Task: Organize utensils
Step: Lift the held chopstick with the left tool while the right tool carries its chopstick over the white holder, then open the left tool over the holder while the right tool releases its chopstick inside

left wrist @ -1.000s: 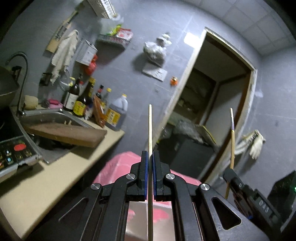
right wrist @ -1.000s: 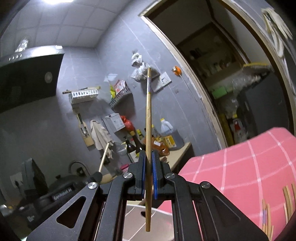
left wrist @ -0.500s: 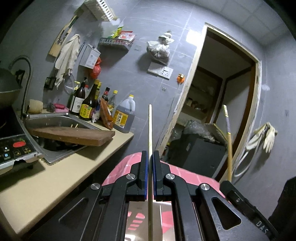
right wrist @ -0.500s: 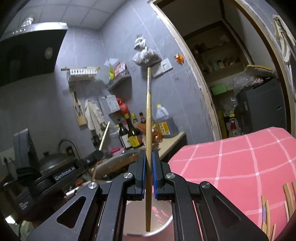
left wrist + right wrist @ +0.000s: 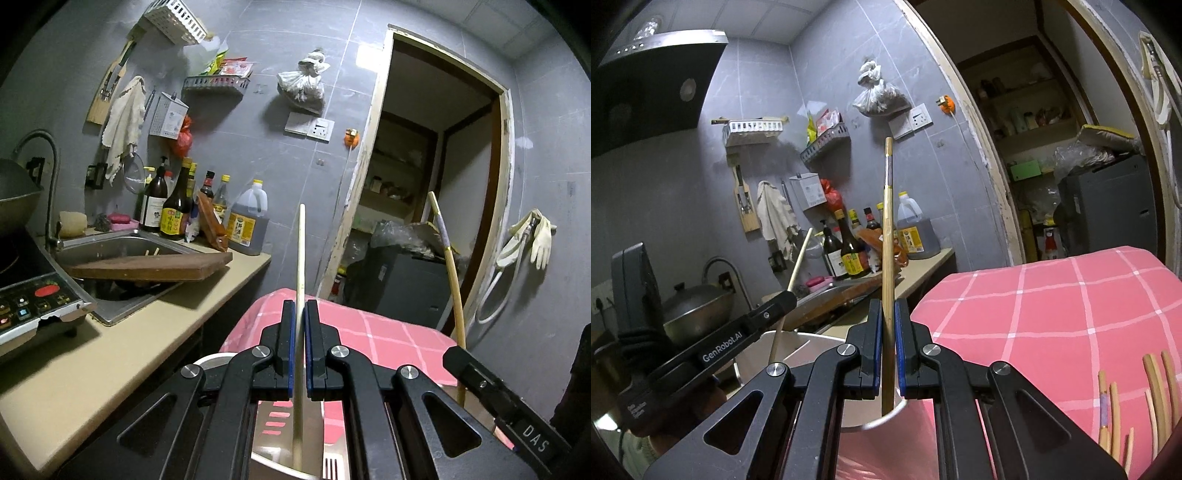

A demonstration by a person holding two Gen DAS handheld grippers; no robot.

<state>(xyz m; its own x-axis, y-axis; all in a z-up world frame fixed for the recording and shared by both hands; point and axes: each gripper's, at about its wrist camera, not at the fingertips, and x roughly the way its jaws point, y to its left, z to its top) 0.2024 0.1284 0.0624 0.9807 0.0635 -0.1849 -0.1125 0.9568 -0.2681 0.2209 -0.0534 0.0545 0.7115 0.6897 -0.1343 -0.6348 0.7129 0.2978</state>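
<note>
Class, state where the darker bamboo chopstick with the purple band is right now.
The darker bamboo chopstick with the purple band stands upright, clamped in the right gripper, its lower end inside the round metal container beside the pink checked cloth.

Two grippers: left gripper point(image 5: 300, 347), right gripper point(image 5: 885, 347). Two held chopsticks: pale chopstick point(image 5: 301, 258), darker chopstick point(image 5: 886, 236). One metal container point(image 5: 798, 341). Loose chopsticks point(image 5: 1156, 384) at tablecloth point(image 5: 1052, 306) corner: several, count unclear.

The tablecloth point(image 5: 1052, 306) was pink with a white check. One chopstick point(image 5: 301, 266) was pale, the other point(image 5: 887, 236) golden-brown with a dark band. The fingers point(image 5: 289, 350) were black with blue pads. The bench point(image 5: 122, 343) was beige.
</note>
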